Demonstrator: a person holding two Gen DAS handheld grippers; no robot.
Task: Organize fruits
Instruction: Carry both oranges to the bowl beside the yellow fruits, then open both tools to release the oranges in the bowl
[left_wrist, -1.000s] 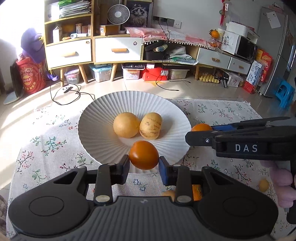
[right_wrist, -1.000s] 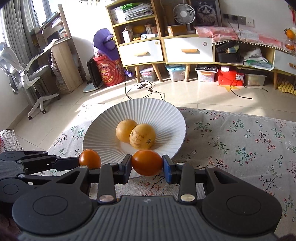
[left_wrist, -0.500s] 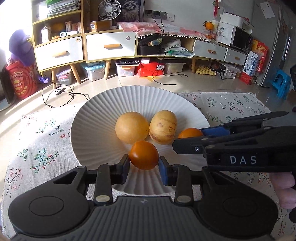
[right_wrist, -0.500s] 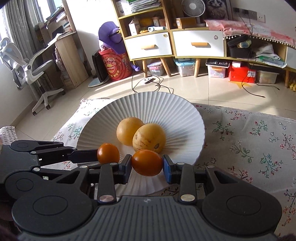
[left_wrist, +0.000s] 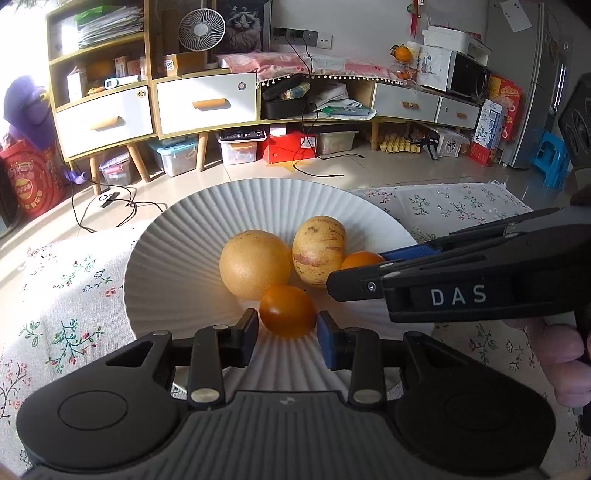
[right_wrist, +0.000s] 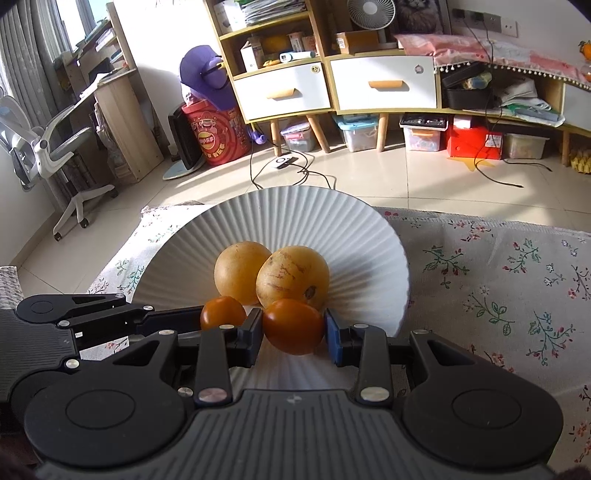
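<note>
A white ribbed plate sits on a floral tablecloth. It holds a round yellow fruit and a striped yellow fruit. My left gripper is shut on a small orange fruit, low over the plate's near side and just in front of the round yellow fruit. My right gripper is shut on a second orange fruit, close to the striped fruit. The two grippers lie side by side.
The floral tablecloth covers the table around the plate. A hand holds the right gripper's handle. Beyond the table's far edge are the tiled floor, drawers, storage boxes and cables.
Both grippers have moved forward and down with their orange fruits, from the plate's near rim to inside the plate beside the two yellow fruits.
</note>
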